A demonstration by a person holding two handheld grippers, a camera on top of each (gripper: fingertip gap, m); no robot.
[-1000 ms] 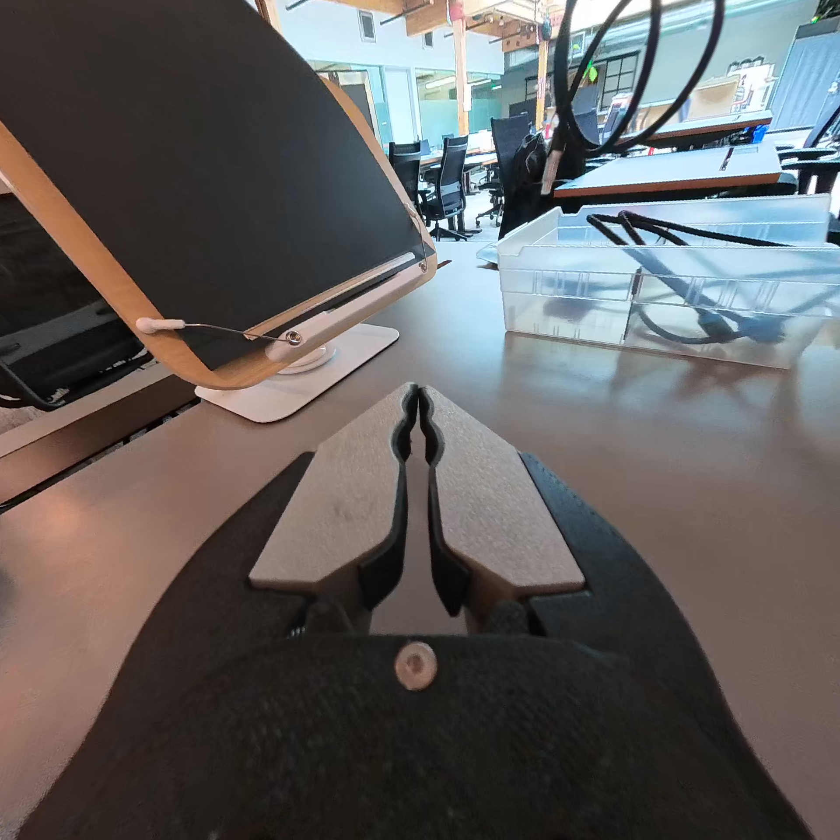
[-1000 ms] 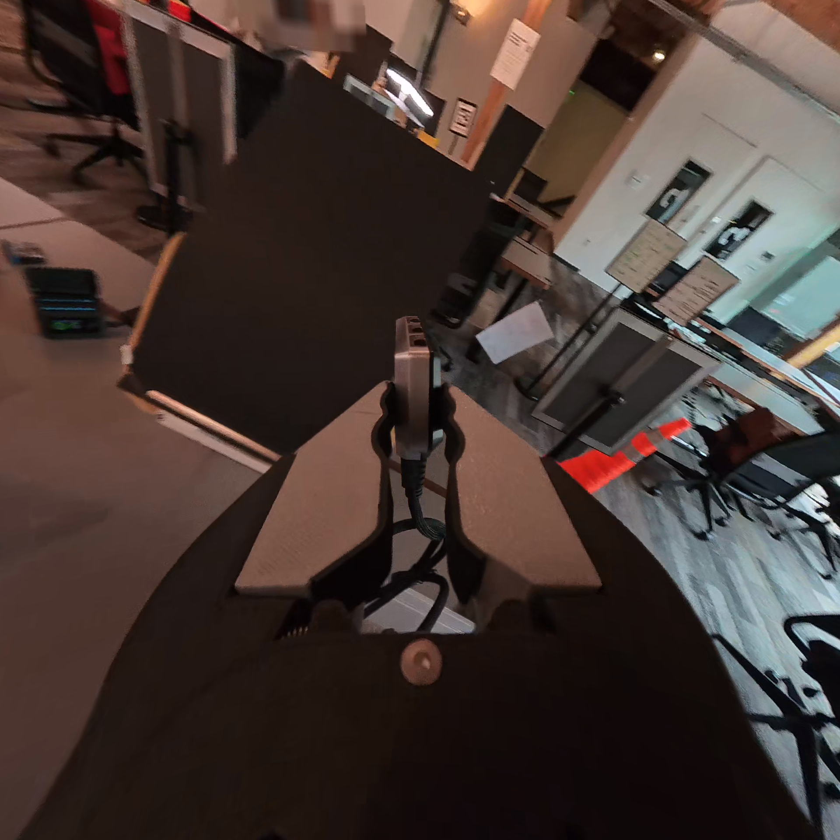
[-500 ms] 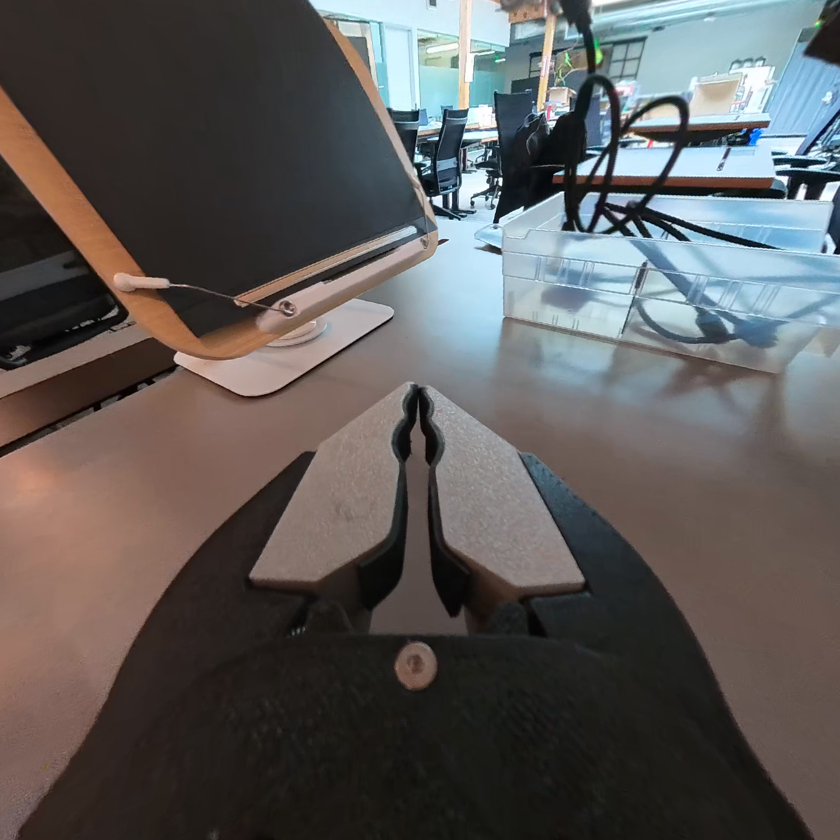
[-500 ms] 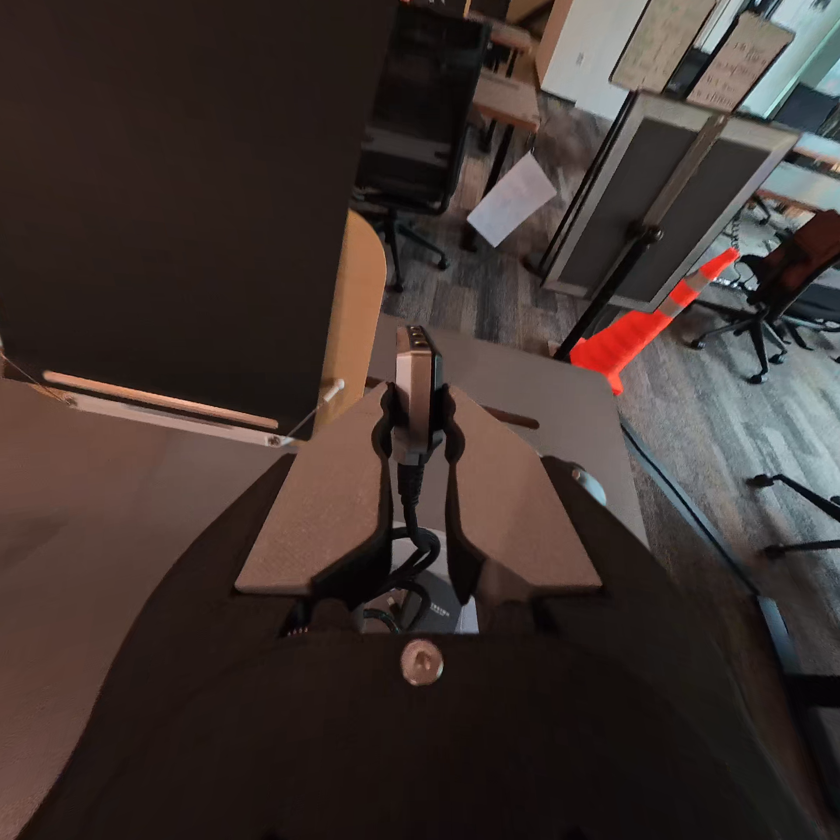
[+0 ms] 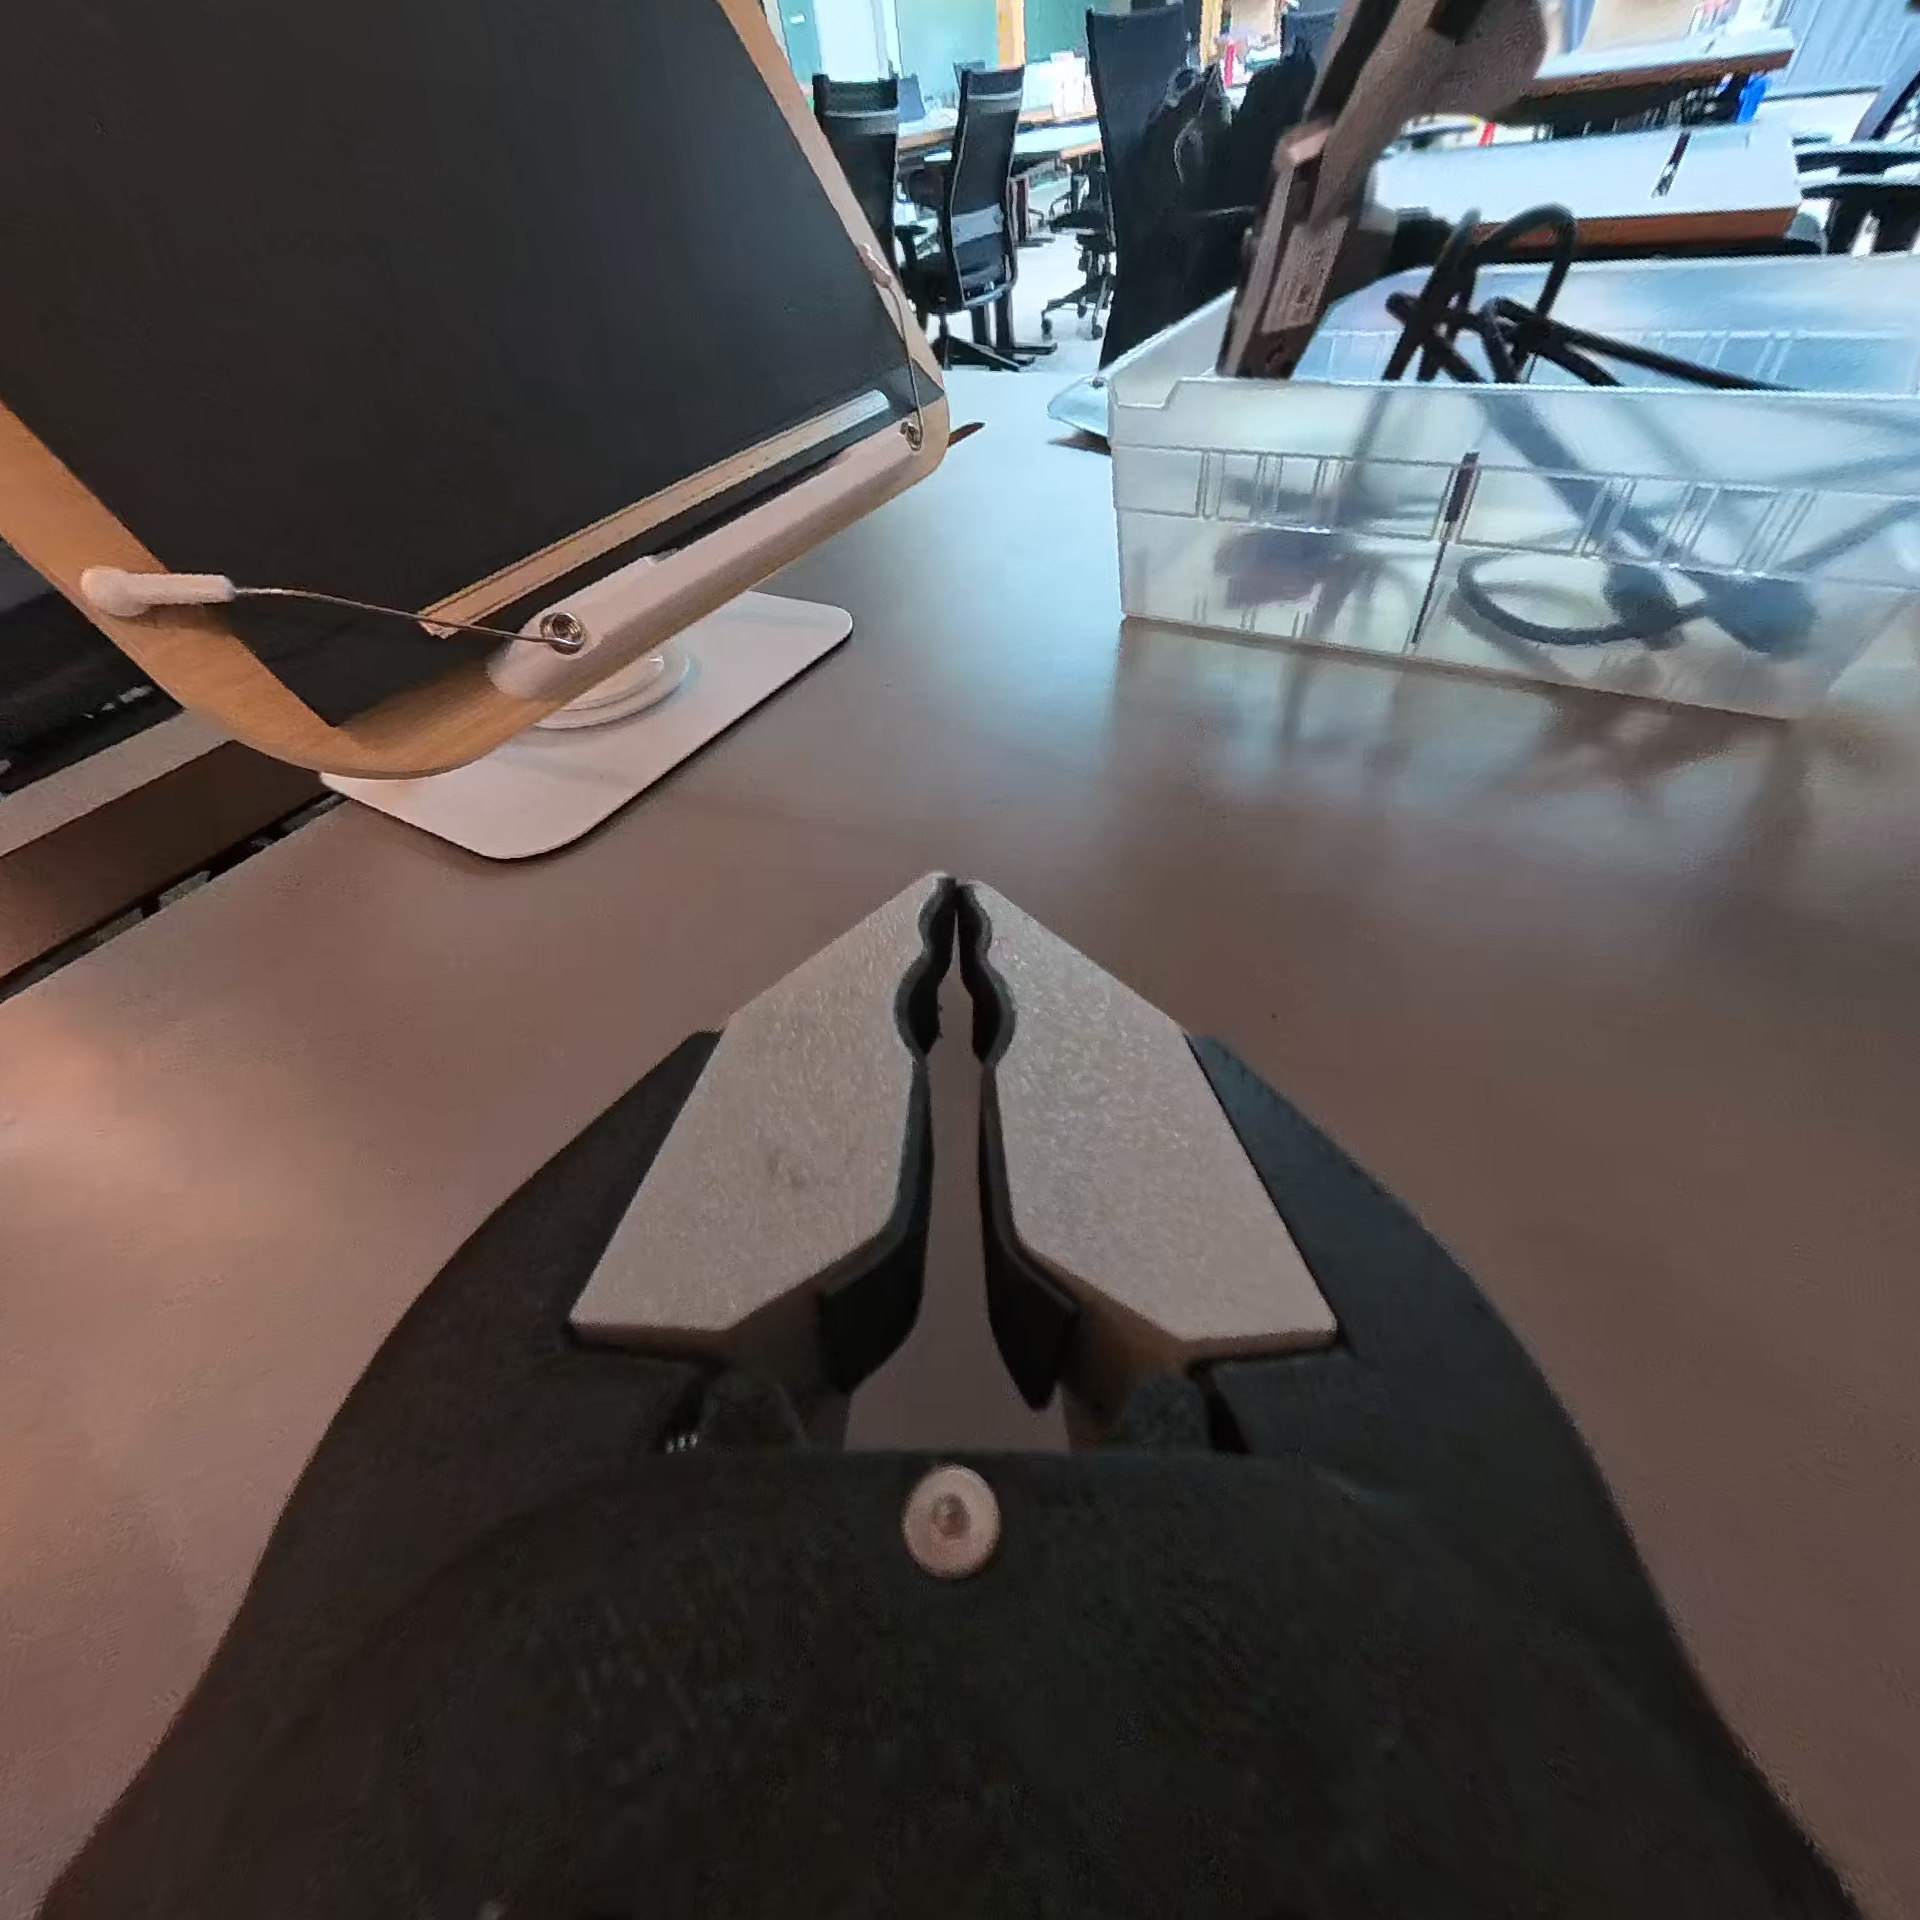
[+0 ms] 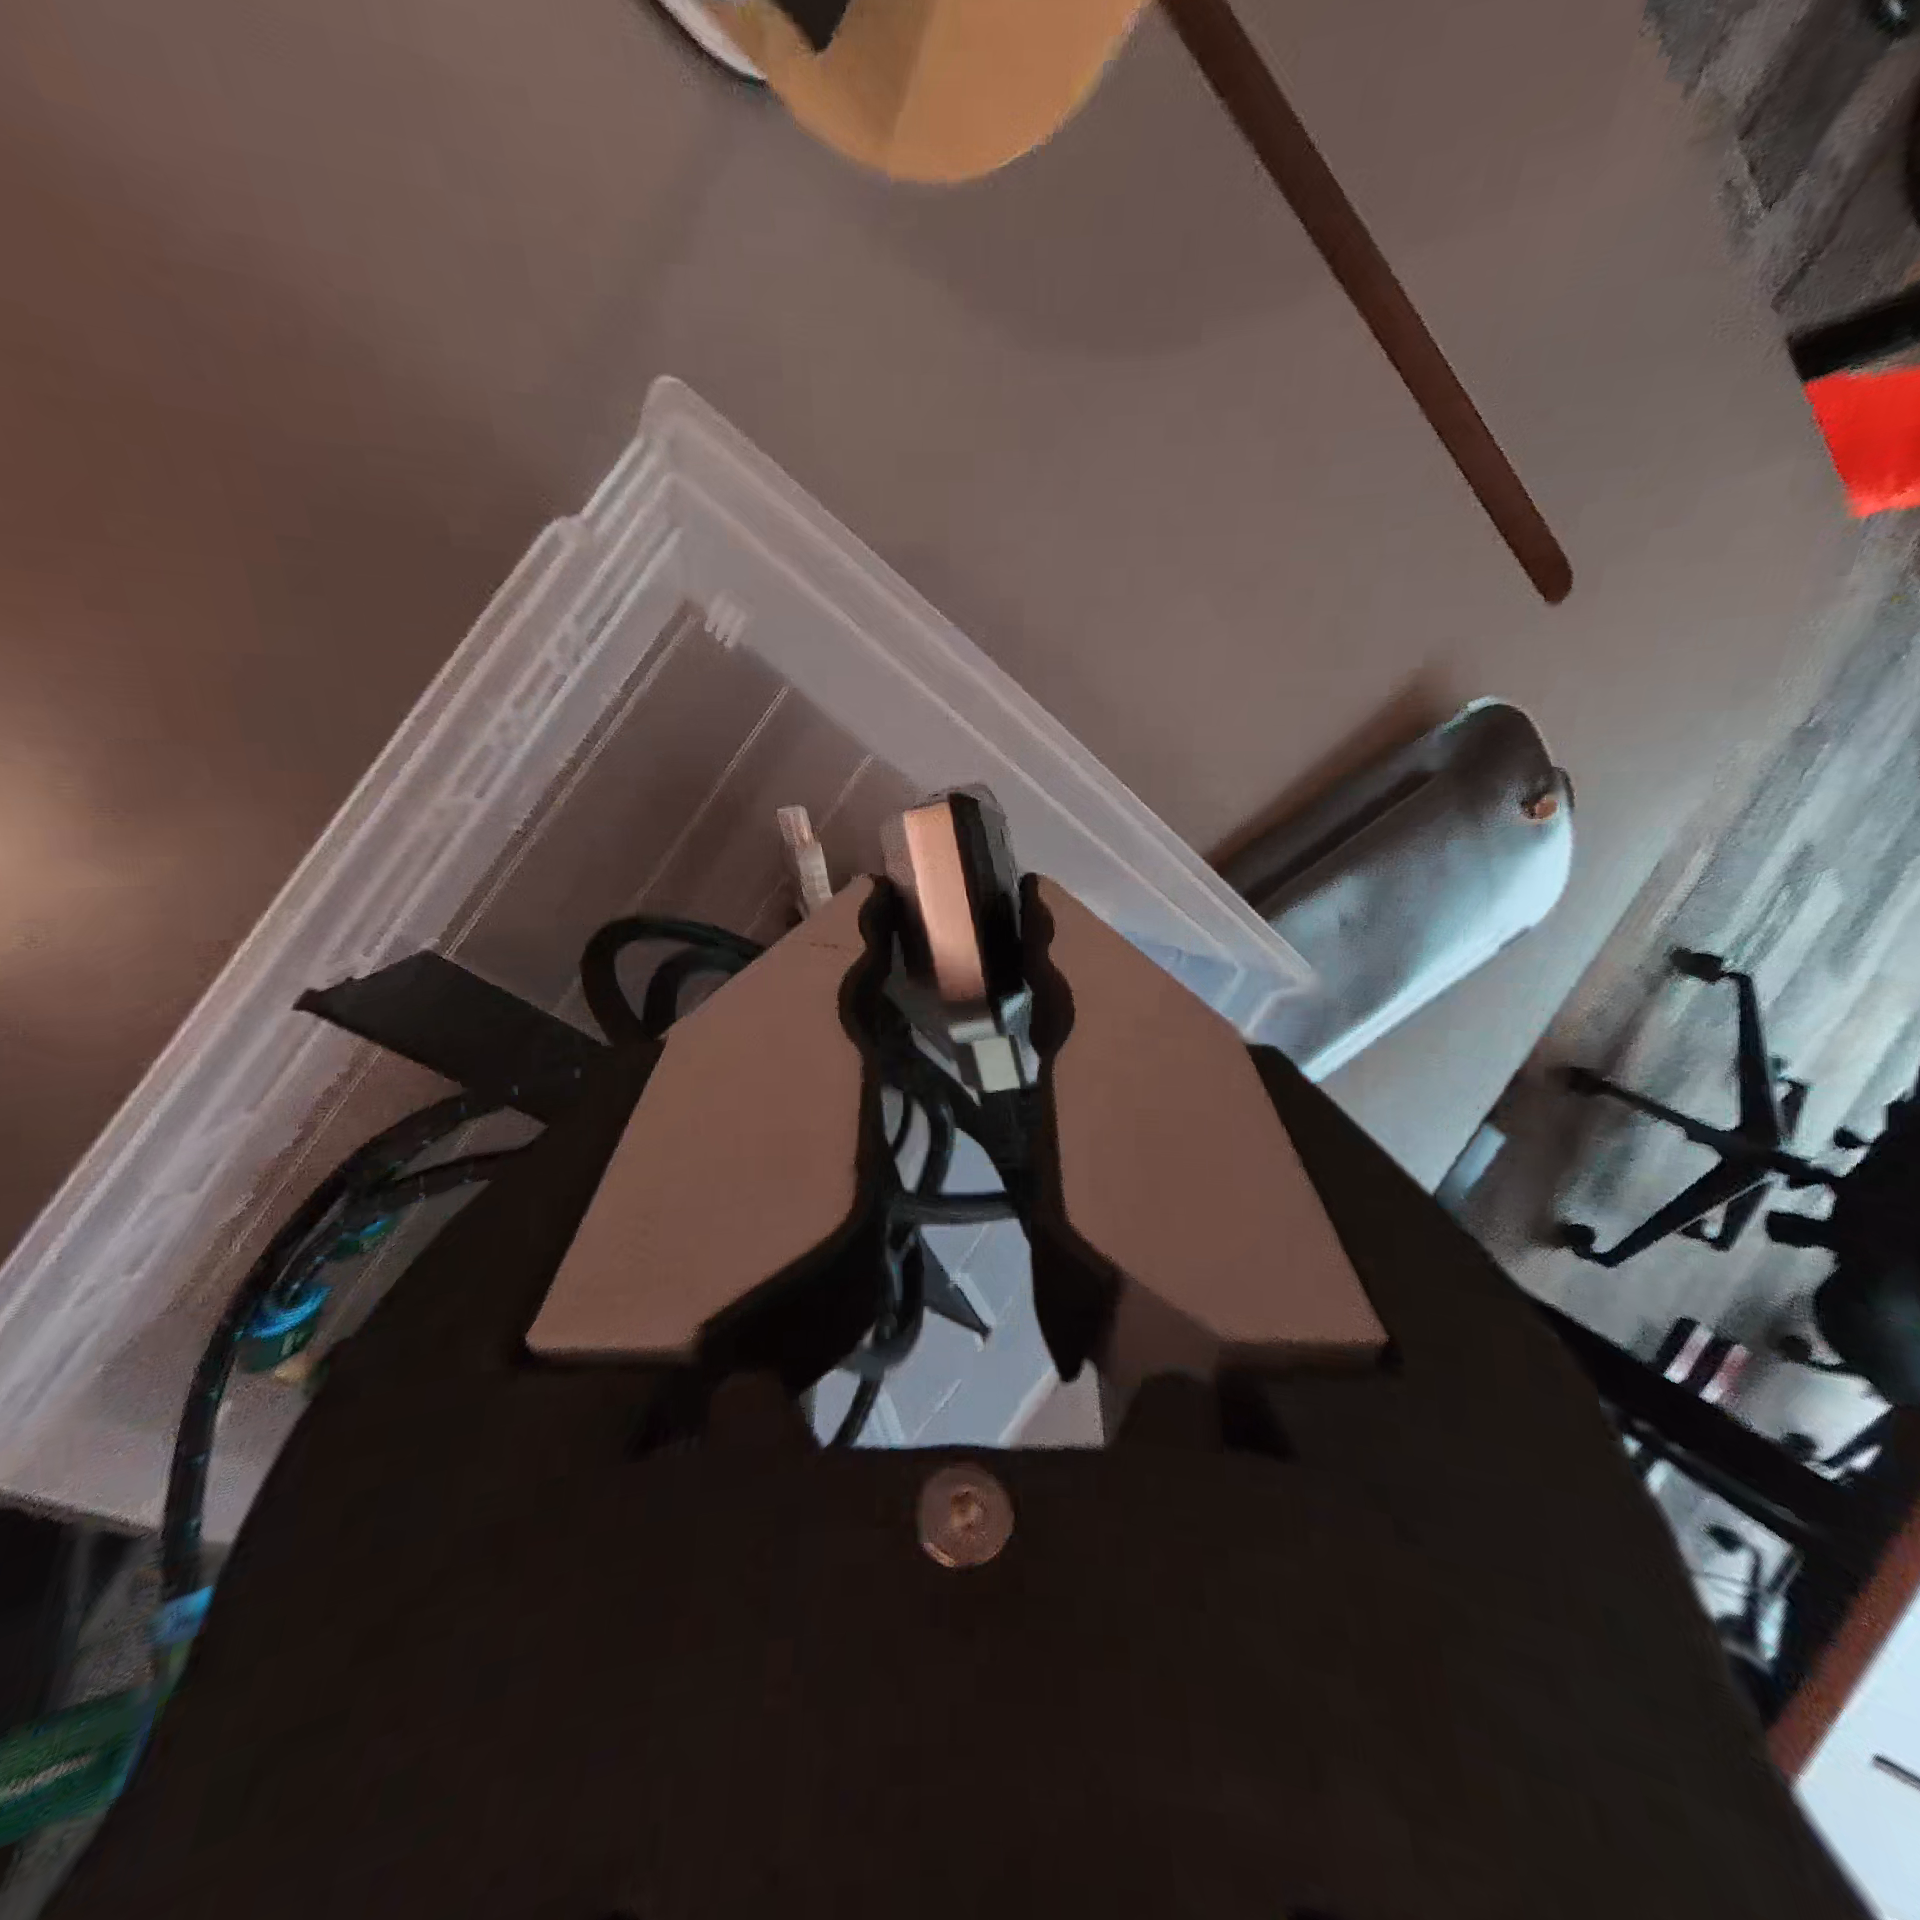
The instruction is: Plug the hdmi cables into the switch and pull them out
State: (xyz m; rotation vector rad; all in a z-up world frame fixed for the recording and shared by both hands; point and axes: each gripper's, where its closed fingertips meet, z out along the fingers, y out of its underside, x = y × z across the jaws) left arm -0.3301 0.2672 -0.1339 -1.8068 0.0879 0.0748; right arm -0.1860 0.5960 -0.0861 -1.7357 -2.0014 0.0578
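Brown desk (image 5: 1351, 1039) surface, open office behind. Left gripper (image 5: 956, 914) sits low over bare desk, jaws closed on nothing, tips touching. Ahead-left of them: tilted dark panel (image 5: 416, 260) with wood edge on a white base (image 5: 623, 758). Ahead-right: clear plastic bin (image 5: 1299, 499) with black cables (image 5: 1507, 613) coiled inside. Right gripper (image 6: 951, 914) points down over the bin's corner (image 6: 831, 623), jaws clamped on the switch (image 6: 940, 904), which sticks out past the tips; a cable (image 6: 904, 1164) trails from it back between the fingers. Beyond the tips: desk edge, blurred chair legs (image 6: 1714, 1143).
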